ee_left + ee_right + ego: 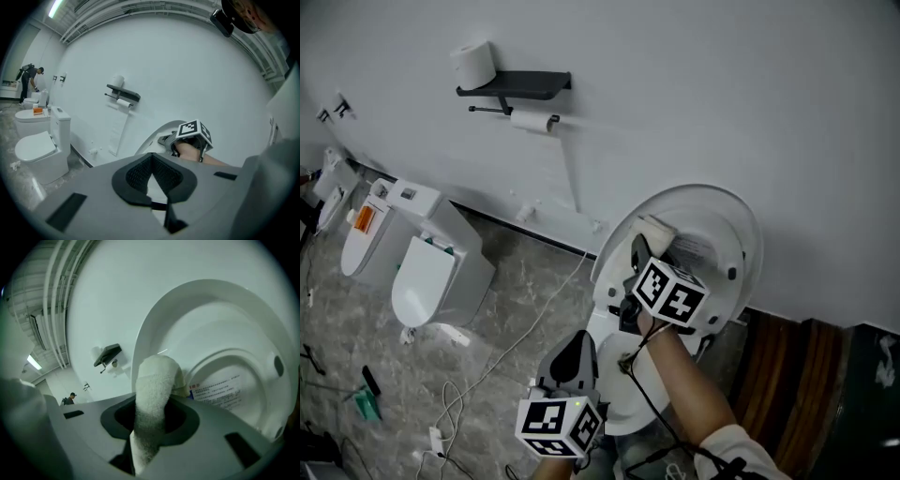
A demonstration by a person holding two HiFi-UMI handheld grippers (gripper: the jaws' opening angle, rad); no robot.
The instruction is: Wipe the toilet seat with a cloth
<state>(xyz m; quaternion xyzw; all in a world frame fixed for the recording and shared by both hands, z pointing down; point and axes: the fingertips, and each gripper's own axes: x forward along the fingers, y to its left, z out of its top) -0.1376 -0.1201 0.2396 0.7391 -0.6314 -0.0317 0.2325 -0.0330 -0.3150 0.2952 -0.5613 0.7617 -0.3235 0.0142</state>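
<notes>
A white toilet stands against the wall with its lid and seat (pixel 727 220) raised. My right gripper (pixel 643 246) is shut on a folded white cloth (pixel 657 231), which it holds up against the raised seat's left part. In the right gripper view the cloth (pixel 154 397) sticks up between the jaws in front of the seat ring (pixel 220 333) and a printed label (pixel 218 390). My left gripper (pixel 579 342) hangs lower, over the bowl's front, shut with nothing in it. In its own view, my left gripper (pixel 157 180) has its jaws together, and the right gripper's marker cube (pixel 192 133) is ahead.
A black wall shelf (pixel 514 86) carries a paper roll (pixel 473 64). Two more toilets (pixel 431 277) stand at the left, with white cables (pixel 487 375) across the marble floor. A wooden panel (pixel 787 375) is at the right. A person (pixel 29 82) bends over far off.
</notes>
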